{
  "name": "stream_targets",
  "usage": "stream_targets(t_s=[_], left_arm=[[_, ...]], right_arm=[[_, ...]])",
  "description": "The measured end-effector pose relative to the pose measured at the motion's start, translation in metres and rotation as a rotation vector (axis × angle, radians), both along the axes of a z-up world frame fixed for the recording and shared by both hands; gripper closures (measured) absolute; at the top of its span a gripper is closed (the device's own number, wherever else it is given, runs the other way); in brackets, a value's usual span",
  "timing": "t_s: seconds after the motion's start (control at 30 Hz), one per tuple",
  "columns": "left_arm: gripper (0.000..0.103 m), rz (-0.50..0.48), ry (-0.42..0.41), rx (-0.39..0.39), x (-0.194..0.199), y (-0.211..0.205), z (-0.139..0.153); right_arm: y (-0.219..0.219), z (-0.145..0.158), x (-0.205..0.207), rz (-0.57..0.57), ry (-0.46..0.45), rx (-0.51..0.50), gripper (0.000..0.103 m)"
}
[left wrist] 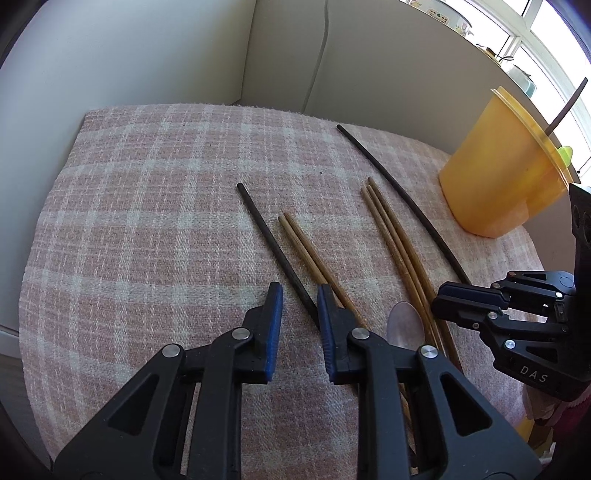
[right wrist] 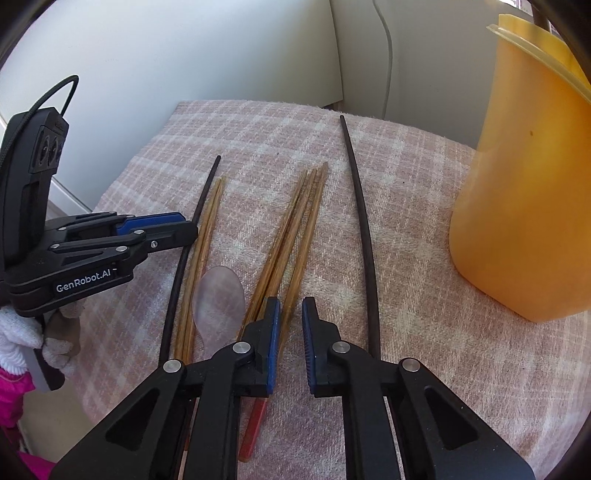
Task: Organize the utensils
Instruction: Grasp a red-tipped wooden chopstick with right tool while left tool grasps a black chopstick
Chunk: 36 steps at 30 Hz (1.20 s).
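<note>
Several chopsticks lie on a pink checked cloth [left wrist: 147, 221]. A short black chopstick [left wrist: 269, 240] and a wooden pair [left wrist: 314, 254] lie in the middle; a wooden bundle [left wrist: 395, 240] and a long black chopstick [left wrist: 399, 195] lie to the right. A clear plastic spoon [right wrist: 218, 299] lies between the wooden sets. My left gripper [left wrist: 299, 295] is open, with the short black chopstick between its fingers. My right gripper [right wrist: 291, 310] is open over the wooden bundle [right wrist: 295, 229]. A yellow holder [left wrist: 509, 166] stands at the right with one black chopstick in it.
The cloth covers a small table against a white wall [left wrist: 147, 55]. The yellow holder [right wrist: 528, 177] stands close to the right of my right gripper. A window sill with pots [left wrist: 450, 14] is behind the wall panel.
</note>
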<state>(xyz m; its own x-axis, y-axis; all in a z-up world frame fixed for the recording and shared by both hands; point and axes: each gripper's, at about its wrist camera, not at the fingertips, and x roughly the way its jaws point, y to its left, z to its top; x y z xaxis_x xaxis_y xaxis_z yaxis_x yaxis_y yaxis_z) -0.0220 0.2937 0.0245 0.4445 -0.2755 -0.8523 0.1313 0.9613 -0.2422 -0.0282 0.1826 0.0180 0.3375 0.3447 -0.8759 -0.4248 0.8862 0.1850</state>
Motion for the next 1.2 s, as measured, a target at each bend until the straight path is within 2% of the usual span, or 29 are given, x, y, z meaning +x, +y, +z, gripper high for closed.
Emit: stream_targets(t_s=[0.2, 0.4, 0.5, 0.67, 0.73, 0.87, 0.93, 1.07, 1.2], left_arm=[[0.083, 0.002, 0.016, 0.055, 0.01, -0.019, -0.001], [0.087, -0.049, 0.041, 0.08, 0.018, -0.021, -0.001], [0.088, -0.05, 0.081, 0.083, 0.02, -0.01, 0.005], [0.088, -0.009, 0.172, 0.037, 0.034, 0.006, 0.0], [0.088, -0.017, 0.173, 0.043, 0.042, 0.011, 0.0], [0.096, -0.011, 0.165, 0.002, 0.054, 0.031, 0.001], [0.098, 0.004, 0.16, -0.024, 0.051, 0.04, 0.001], [0.099, 0.008, 0.132, -0.025, 0.044, 0.05, 0.004], [0.099, 0.017, 0.101, -0.049, 0.024, 0.057, 0.006]], right_arm=[[0.011, -0.003, 0.006, 0.023, 0.012, -0.05, 0.093], [0.014, -0.003, 0.016, 0.033, 0.05, -0.064, 0.094], [0.015, -0.003, 0.016, 0.04, 0.057, -0.09, 0.095], [0.026, -0.003, 0.021, 0.059, 0.075, -0.148, 0.095], [0.029, -0.004, 0.026, 0.059, 0.095, -0.153, 0.095], [0.029, -0.005, 0.036, 0.052, 0.139, -0.132, 0.094], [0.029, -0.005, 0.038, 0.054, 0.148, -0.126, 0.095], [0.025, -0.005, 0.037, 0.039, 0.151, -0.101, 0.097], [0.02, 0.0, 0.03, 0.036, 0.14, -0.058, 0.098]])
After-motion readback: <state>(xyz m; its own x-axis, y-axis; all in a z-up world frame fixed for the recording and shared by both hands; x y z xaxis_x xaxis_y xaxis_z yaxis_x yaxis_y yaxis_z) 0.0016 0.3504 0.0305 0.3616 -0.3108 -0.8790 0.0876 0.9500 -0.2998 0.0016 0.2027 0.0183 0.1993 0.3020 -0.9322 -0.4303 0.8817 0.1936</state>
